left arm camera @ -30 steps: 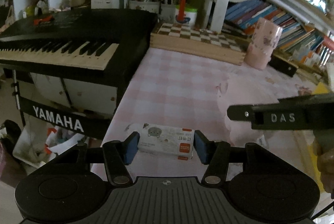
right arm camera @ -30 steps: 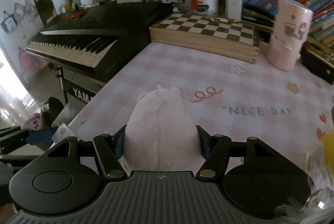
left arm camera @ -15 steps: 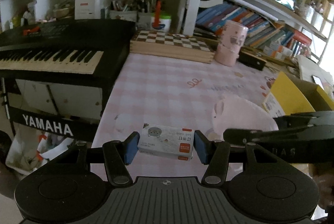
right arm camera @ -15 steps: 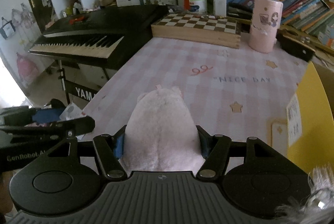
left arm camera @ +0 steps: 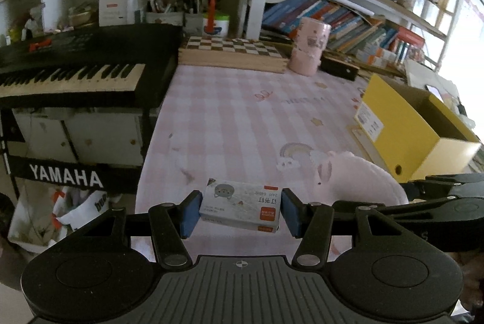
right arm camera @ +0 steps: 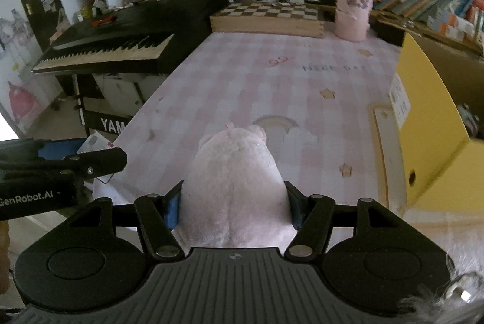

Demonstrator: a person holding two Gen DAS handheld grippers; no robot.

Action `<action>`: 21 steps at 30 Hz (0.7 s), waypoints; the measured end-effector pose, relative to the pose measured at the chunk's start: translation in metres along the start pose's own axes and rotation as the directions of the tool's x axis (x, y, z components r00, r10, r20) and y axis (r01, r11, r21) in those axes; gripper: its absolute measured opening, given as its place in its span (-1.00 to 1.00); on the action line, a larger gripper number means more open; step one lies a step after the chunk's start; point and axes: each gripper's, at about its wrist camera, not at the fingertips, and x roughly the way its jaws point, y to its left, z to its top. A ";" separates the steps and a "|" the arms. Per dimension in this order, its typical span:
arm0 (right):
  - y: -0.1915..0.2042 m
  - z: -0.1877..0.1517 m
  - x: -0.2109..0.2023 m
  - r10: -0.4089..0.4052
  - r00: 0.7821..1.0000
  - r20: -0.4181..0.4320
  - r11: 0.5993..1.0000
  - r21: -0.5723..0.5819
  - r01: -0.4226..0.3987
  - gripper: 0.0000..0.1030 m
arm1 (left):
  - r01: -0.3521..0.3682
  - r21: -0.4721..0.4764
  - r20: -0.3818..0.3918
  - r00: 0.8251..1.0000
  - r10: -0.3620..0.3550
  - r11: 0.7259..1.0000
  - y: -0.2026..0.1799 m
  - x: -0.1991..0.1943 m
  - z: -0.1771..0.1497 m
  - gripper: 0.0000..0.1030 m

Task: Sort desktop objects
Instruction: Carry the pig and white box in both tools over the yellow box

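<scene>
A: Note the left gripper point(left arm camera: 240, 213) first. What's between the blue pads?

B: A small white staple box point(left arm camera: 240, 207), printed side up, red square at one corner. Both pads press its short ends, so the fingers are closed on it at a middling width. The box is carried clear of the pink checked tablecloth point(left arm camera: 242, 112), over the near left corner of the table.

A: And the right gripper point(right arm camera: 233, 204)?

B: Closed on a pale pink plush toy point(right arm camera: 234, 188). The soft body bulges up and forward between the pads and hides most of them; only a strip of blue shows on the left pad. Held up off the cloth, over the near edge, just right of the staple box. In the left wrist view the plush point(left arm camera: 357, 182) sits right of the box, with the right gripper's black fingers behind it.

A: Surroundings?

B: Yellow cardboard box point(left arm camera: 414, 127) at the right side of the table, open at the top, inside not readable from here. Far end: a wooden chessboard case point(left arm camera: 233, 53) lying flat, and a pink cylindrical holder point(left arm camera: 308, 49) just right of it, upright. Black Yamaha keyboard point(left arm camera: 78, 64) stands left of the table, alongside its edge. Bookshelves run across the back wall.

A: Cloth between the grippers and the chessboard?

B: Only printed patterns visible: a rainbow, stars, lettering.
</scene>
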 end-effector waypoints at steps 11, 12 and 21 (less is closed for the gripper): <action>0.019 -0.049 -0.034 -0.044 0.999 0.003 0.996 0.076 0.043 0.21 | 0.054 0.070 -0.026 0.998 -0.052 0.996 -0.007 -0.029 -0.032 0.07; 0.020 -0.052 -0.036 -0.047 0.999 0.003 0.995 0.082 0.047 0.21 | 0.060 0.077 -0.028 0.998 -0.058 0.995 -0.009 -0.031 -0.034 0.07; 0.009 -0.082 -0.064 -0.127 0.992 -0.002 0.979 0.160 0.126 0.21 | 0.152 0.140 -0.052 0.988 -0.146 0.978 -0.033 -0.034 -0.045 0.07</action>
